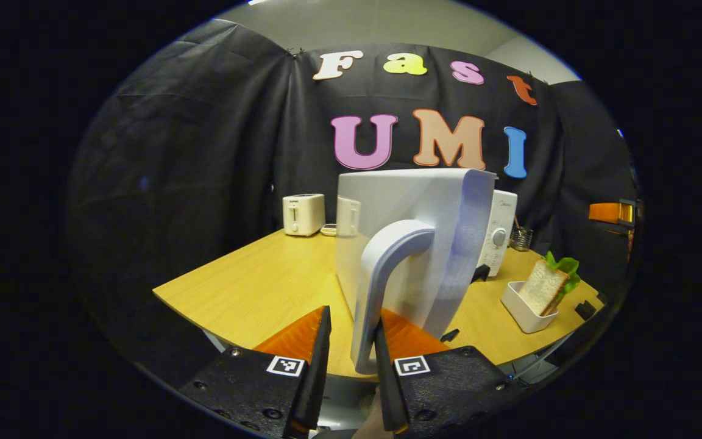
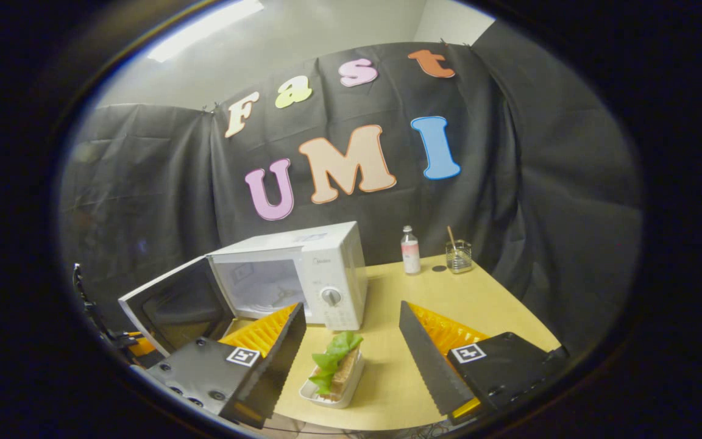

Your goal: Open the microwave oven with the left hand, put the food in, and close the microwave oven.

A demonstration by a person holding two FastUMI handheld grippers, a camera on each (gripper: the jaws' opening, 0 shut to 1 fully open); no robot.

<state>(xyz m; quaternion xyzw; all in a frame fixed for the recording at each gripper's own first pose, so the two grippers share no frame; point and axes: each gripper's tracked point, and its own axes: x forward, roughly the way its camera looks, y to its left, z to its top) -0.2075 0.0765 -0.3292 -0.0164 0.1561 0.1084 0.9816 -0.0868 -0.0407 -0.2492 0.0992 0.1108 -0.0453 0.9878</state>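
Note:
The white microwave (image 2: pixel 326 268) stands on the table with its door (image 2: pixel 174 305) swung wide open, showing a bare white cavity (image 2: pixel 262 286). In the left gripper view the door (image 1: pixel 442 231) is seen edge-on, and its curved handle (image 1: pixel 387 268) runs down between the fingers of my left gripper (image 1: pixel 352 318). The right-hand finger touches the handle; a narrow gap shows beside the other finger. The food is a sandwich with lettuce in a small white tray (image 2: pixel 334 372) (image 1: pixel 537 292). My right gripper (image 2: pixel 351 311) is open, with one finger on each side of the tray, apart from it.
A white toaster (image 1: pixel 303 213) stands at the back of the wooden table (image 1: pixel 265 286). A small bottle (image 2: pixel 411 250) and a glass with a stick in it (image 2: pixel 459 256) stand behind and to the right of the microwave. The table's front edge is close to both grippers.

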